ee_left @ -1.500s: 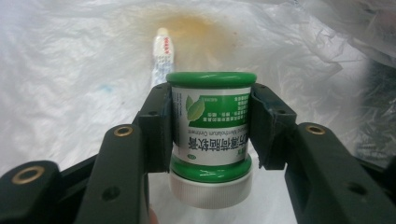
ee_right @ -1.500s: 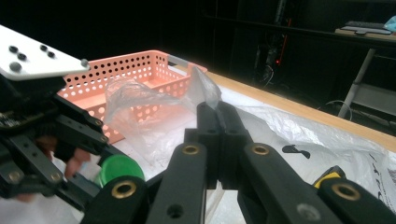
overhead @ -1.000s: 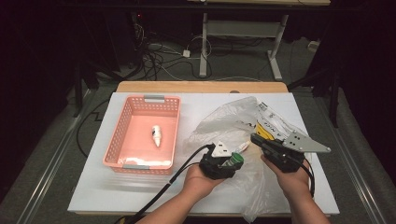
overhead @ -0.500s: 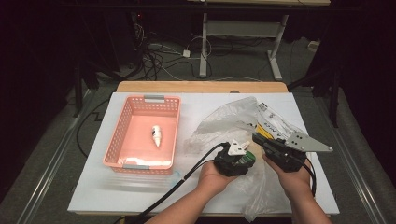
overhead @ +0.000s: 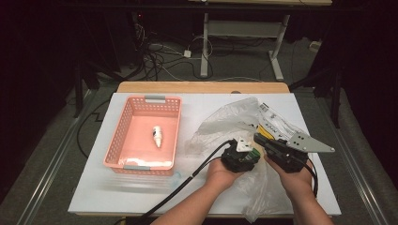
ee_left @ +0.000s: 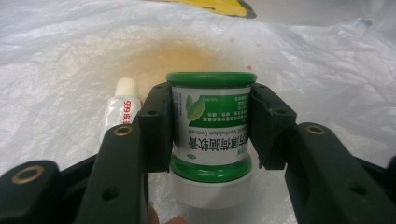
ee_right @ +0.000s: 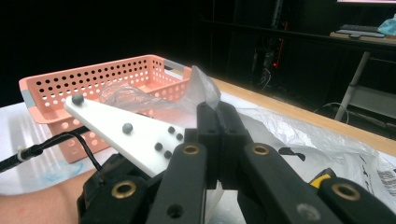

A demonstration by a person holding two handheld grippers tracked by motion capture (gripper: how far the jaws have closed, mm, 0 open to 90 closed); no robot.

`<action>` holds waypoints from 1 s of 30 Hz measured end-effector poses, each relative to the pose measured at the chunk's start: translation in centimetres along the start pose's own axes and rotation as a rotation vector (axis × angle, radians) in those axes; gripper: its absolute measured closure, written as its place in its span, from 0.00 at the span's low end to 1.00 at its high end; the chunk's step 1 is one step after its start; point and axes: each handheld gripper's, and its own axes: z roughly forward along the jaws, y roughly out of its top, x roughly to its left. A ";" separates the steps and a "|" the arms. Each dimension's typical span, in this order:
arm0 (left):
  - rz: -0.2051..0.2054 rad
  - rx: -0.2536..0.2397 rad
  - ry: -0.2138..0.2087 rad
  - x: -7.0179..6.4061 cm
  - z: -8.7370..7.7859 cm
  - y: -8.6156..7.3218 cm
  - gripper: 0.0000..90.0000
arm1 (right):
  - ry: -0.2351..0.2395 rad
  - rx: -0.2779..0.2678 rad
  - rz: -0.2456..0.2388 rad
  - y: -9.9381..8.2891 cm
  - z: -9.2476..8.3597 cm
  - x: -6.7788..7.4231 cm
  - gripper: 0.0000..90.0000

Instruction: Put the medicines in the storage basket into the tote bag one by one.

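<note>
A pink basket [overhead: 123,140] with a small white tube [overhead: 157,136] is seen left, both grippers [overhead: 244,152] [overhead: 274,149] held over a crumpled bag [overhead: 225,124].

A lab: dark room (floor cables [overhead: 159,58]), white table [overhead: 117,187]

Both tools are black with brass screws; left tool [overhead: 239,157] trails a black cable, right tool [overhead: 277,152] wears a grey three-cornered plate.

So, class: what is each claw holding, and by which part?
The left claw clamps the green ointment jar by its labelled sides. The right claw pinches a raised fold of the clear plastic bag.
</note>
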 end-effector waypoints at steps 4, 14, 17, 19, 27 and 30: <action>0.000 -0.002 0.001 -0.1 0.0 0.0 0.59 | 0.000 0.001 0.001 0.0 0.0 0.0 1.00; 0.017 0.031 0.019 -0.1 -0.4 -0.1 0.53 | -0.001 0.006 0.004 -0.1 0.0 0.0 1.00; 0.023 0.037 0.018 -0.1 -0.4 -0.3 0.53 | 0.000 0.005 0.004 -0.1 0.0 0.0 1.00; 0.022 0.039 0.016 -0.1 -0.5 -0.4 0.53 | 0.000 0.004 0.002 -0.1 0.0 0.0 1.00; 0.007 0.046 0.006 -0.1 -0.7 -0.6 0.41 | 0.000 0.002 -0.001 0.0 0.0 0.1 1.00; 0.003 0.041 0.001 -0.1 -1.0 -0.7 0.38 | -0.001 0.002 -0.001 0.0 0.0 0.0 1.00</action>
